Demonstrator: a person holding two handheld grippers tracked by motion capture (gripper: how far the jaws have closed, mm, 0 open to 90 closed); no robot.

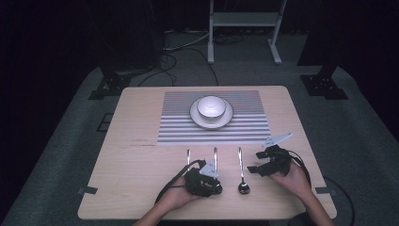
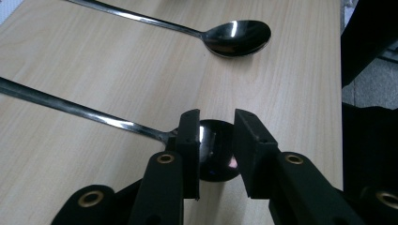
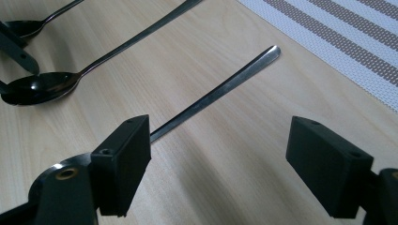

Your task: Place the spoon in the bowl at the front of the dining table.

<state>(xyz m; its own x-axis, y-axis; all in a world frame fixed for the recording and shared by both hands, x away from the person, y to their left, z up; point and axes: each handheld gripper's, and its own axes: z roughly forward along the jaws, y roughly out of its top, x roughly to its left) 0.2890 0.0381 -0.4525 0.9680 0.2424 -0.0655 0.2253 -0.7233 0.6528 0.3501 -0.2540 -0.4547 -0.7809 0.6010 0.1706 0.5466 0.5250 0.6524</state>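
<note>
On the table (image 1: 141,188), three spoons are laid side by side below the striped mat (image 1: 244,127). The middle spoon (image 2: 84,112) is grasped by the left gripper (image 2: 216,145), its bowl clamped between the jaws. The right gripper (image 3: 218,164) is held wide apart, astride the right spoon (image 3: 220,89) handle without touching it.

Three spoons (image 1: 243,175), one bowl (image 1: 211,106), one plate (image 1: 200,120), one striped placemat (image 1: 254,122), two tongs (image 1: 207,181).

- My right gripper (image 3: 218,164) has its two black jaws spread wide over the wooden table (image 3: 234,154).
- A spoon handle (image 3: 220,89) runs past my left jaw.
- Two more spoons (image 3: 42,86) lie farther left.
- A striped placemat (image 3: 347,37) fills the upper right corner.
</note>
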